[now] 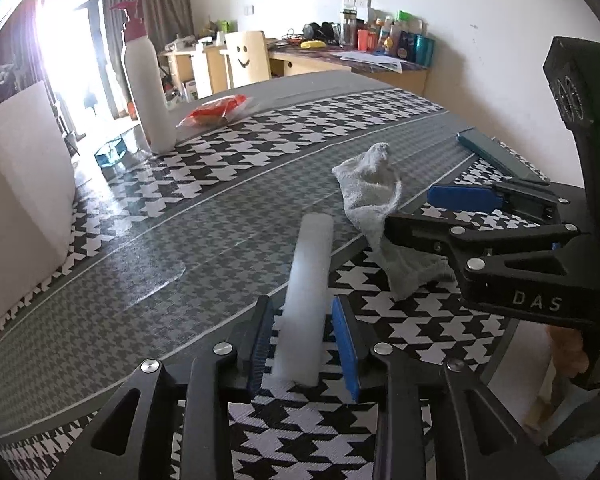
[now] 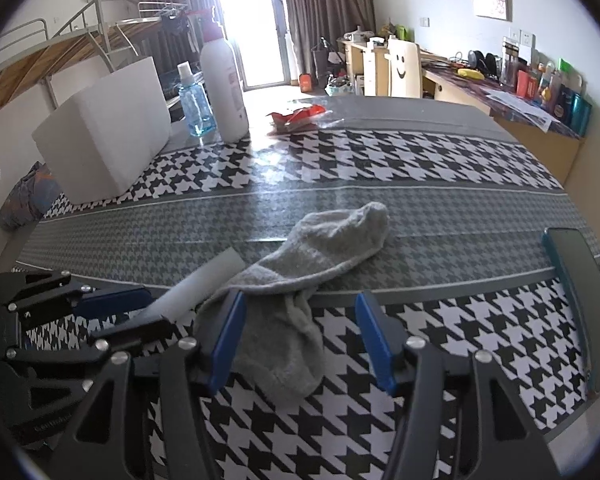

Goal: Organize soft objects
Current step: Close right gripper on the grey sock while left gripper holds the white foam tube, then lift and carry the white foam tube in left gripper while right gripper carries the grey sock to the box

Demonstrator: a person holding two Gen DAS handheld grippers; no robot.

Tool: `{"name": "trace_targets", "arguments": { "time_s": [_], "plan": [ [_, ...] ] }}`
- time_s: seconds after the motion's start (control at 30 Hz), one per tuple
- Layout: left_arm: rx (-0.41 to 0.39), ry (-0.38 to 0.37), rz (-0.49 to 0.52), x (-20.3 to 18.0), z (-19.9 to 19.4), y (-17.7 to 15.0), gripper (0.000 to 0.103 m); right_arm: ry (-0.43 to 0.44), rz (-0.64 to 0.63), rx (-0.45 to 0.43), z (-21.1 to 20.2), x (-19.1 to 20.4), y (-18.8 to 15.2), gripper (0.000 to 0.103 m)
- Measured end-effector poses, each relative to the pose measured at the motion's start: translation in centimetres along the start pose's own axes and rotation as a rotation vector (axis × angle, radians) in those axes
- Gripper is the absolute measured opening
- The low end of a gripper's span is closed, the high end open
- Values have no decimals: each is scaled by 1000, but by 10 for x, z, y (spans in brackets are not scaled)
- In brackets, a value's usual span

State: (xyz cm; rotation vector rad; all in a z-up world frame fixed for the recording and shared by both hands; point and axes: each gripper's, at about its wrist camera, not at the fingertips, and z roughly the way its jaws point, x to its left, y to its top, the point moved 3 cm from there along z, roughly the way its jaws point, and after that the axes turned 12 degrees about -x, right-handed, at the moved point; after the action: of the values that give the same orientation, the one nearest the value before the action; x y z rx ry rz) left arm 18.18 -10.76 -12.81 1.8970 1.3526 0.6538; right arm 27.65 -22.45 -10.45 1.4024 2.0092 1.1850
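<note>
Your left hand-held gripper (image 1: 305, 344): jaws parted, straddling the near end of a white foam stick (image 1: 308, 300). A sliver of gap shows on each side between the blue pads (image 1: 346, 344) and the foam, so nothing is clamped. The stick lies flat on the counter (image 1: 148, 264), running away from you across the houndstooth cloth.

Your right hand-held gripper (image 2: 300, 340): jaws well apart, holding nothing. A grey sock (image 2: 300, 280) lies flat on the counter, its cuff end between the jaws. The left pad (image 2: 226, 344) sits against or just beside the sock's edge; which, you cannot tell. The right pad stands clear of it. The toe end reaches onto the grey band of the cloth.

Sock and foam stick: just beside each other, the stick on the sock's left in the right wrist view.

Far left of the counter: a white foam block (image 2: 104, 136), with a clear blue bottle (image 2: 194, 100) and a tall white spray bottle (image 2: 226, 84) just to its right.

Further back: a red-and-clear plastic packet (image 2: 300, 116).

Right edge of the counter: a dark teal flat case (image 2: 584, 292), well apart from the sock.
</note>
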Motion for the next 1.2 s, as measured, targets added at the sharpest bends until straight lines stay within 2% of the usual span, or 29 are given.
{"name": "trace_targets", "arguments": {
  "time_s": [0.2, 0.3, 0.47, 0.73, 0.87, 1.0, 1.17, 1.2],
  "plan": [
    [15, 0, -20, 2, 9, 0, 33, 3, 2, -8, -1, -3, 1, 67],
    [9, -7, -15, 1, 8, 0, 23, 4, -5, -11, 0, -1, 2, 70],
    [7, -24, -36, 5, 5, 0, 18, 5, -5, -18, -1, -2, 3, 70],
    [-25, -30, -66, 14, -9, 3, 18, 21, -37, -32, -4, 8, 5, 70],
    [-39, -27, -77, 19, -14, 4, 18, 38, -57, -19, 4, 14, 4, 76],
    [-46, -13, -98, 27, -17, 4, 18, 38, -43, 8, 14, 12, 2, 76],
    [-54, -12, -111, 33, -22, 6, 18, 29, -86, 37, 20, 19, -1, 76],
    [-54, -8, -113, 34, -23, 6, 18, 21, -94, 45, 22, 21, -2, 71]
  ]
}}
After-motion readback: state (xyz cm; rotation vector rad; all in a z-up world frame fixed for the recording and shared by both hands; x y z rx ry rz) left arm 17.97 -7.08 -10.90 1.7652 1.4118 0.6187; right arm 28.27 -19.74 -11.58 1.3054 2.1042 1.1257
